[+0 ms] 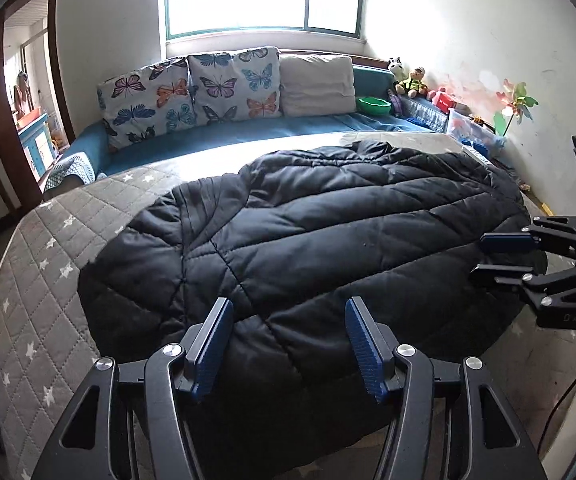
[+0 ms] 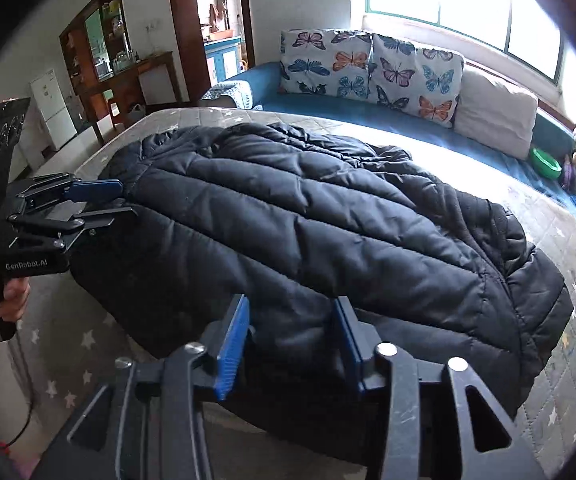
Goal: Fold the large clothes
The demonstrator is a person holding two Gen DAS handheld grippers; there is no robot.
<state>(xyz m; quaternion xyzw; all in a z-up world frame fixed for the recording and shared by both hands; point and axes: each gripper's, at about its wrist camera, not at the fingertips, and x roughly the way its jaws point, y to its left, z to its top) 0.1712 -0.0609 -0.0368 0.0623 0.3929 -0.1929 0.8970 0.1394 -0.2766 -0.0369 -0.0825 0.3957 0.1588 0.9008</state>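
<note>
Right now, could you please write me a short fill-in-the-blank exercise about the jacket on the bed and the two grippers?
1. The quilted jacket lying on the mattress is ____ in colour.
2. The cushions under the window are printed with ____.
3. The left gripper and the right gripper both have their jaws ____, gripping nothing.

Missing words: black; butterflies; open

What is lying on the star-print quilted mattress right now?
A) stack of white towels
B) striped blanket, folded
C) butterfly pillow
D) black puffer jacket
D: a black puffer jacket lies spread over the quilted mattress, with nothing else on the mattress near it; the butterfly pillows lean at the back of the blue couch behind.
</note>
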